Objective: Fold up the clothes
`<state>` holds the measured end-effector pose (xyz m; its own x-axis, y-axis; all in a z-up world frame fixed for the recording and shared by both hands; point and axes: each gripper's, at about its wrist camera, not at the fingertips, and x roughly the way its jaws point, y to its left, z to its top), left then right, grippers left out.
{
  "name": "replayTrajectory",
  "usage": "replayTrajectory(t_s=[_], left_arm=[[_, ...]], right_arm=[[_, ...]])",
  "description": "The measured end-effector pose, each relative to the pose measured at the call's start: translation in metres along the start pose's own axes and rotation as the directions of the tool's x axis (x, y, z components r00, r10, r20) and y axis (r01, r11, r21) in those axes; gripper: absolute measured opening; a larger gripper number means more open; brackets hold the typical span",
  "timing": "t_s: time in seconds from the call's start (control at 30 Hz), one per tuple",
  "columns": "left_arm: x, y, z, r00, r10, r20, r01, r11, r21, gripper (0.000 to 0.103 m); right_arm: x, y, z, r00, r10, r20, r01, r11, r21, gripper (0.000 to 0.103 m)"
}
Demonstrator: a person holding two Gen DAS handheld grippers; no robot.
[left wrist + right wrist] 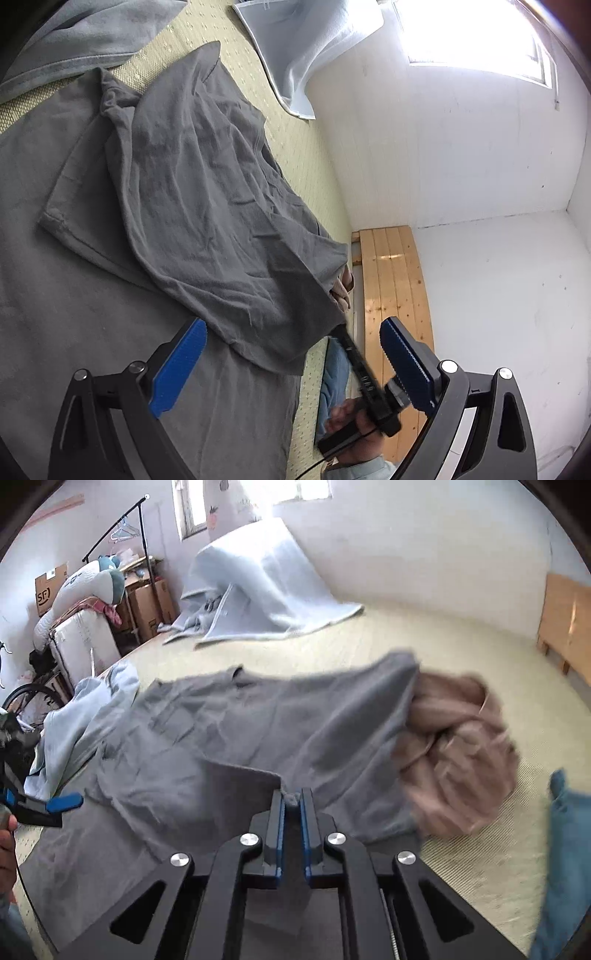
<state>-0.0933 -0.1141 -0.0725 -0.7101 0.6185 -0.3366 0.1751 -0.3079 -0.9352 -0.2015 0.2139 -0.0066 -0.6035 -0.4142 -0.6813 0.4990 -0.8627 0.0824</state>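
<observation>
A grey T-shirt lies spread on the woven mat, with one side folded over itself. In the left wrist view my left gripper hangs open above the shirt's near edge, nothing between its blue pads. My right gripper is shut on a bunched bit of the grey shirt's edge and holds it lifted. From the left wrist view the right gripper reaches under that raised hem, its tips hidden by cloth, with a hand on its handle. One blue finger of the left gripper shows at the right wrist view's left edge.
A crumpled pink-beige garment lies right of the shirt. A light blue garment lies left of it, and blue denim is at the right edge. A pale blanket is heaped at the far wall. A wooden bed frame borders the mat.
</observation>
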Motion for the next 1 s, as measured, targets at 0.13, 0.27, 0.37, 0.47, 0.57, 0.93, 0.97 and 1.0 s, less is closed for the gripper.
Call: replayTrajectory(t_s=[0.13,0.27,0.37,0.47,0.57,0.93,0.97,1.0], left_arm=[[-0.007,0.001,0.004,0.999,-0.004,0.033,0.004,1.0,-0.008,0.097],[-0.017,0.003,0.012,0.998,-0.001,0.069,0.002,1.0,-0.015,0.097],[-0.027,0.007,0.02,0.995,-0.001,0.098,0.004,1.0,-0.025,0.097],[-0.038,0.02,0.032,0.993,-0.033,0.113,0.042,0.996,-0.076,0.097],[-0.048,0.033,0.048,0.991,-0.045,0.126,0.06,0.992,-0.115,0.097],[-0.047,0.049,0.091,0.993,-0.008,0.118,0.02,0.995,-0.103,0.097],[-0.046,0.048,0.093,0.993,0.014,0.113,-0.005,0.996,-0.086,0.097],[-0.045,0.047,0.094,0.993,0.037,0.109,-0.029,0.997,-0.07,0.097]], right_arm=[[0.002,-0.01,0.027,0.997,-0.073,-0.012,0.072,0.997,-0.031,0.006],[0.021,-0.023,0.045,0.988,-0.14,-0.064,0.137,0.989,-0.051,0.006],[0.037,-0.031,0.05,0.977,-0.182,-0.113,0.176,0.982,-0.063,0.006],[0.053,-0.037,0.051,0.963,-0.211,-0.17,0.203,0.977,-0.063,0.006],[0.062,-0.037,0.051,0.952,-0.223,-0.21,0.215,0.975,-0.059,0.009],[0.02,0.0,0.097,0.96,-0.264,-0.091,0.255,0.962,-0.102,0.047],[0.019,0.012,0.105,0.966,-0.248,-0.073,0.239,0.964,-0.113,0.047],[0.017,0.023,0.112,0.971,-0.231,-0.056,0.223,0.967,-0.125,0.047]])
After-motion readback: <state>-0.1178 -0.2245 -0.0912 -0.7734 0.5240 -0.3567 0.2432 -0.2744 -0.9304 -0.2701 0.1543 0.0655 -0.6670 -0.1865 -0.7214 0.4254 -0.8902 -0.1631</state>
